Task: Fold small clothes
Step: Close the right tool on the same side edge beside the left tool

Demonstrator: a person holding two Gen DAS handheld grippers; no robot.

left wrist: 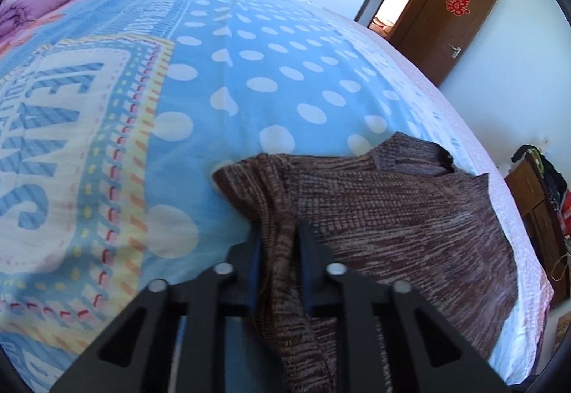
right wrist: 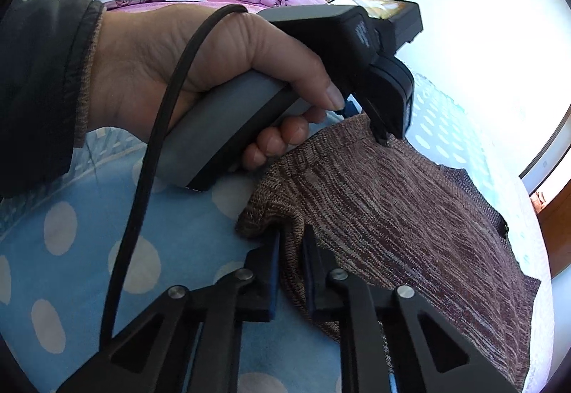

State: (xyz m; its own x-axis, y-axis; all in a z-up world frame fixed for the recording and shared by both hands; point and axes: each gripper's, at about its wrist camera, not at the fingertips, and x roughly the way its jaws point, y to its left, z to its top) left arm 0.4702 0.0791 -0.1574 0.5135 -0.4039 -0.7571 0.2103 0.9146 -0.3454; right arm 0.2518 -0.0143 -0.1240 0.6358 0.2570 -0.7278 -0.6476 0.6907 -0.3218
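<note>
Gripping step: left claw [left wrist: 277,243] clamped on brown knit garment [left wrist: 392,207] edge, right claw [right wrist: 291,250] likewise. Next, judged: lift both together, fold across over bed [left wrist: 249,72].

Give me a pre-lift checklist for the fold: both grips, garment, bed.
1. Left gripper shut on the brown knit garment: ok.
2. Right gripper shut on the garment's edge: ok.
3. Garment lies flat: not ok, bunched at both grips.
4. Polka-dot bedsheet beyond the garment bare for the fold: ok.
5. Black cable off the garment: ok.
6. Sheet pinched along with the knit: cannot tell.
</note>
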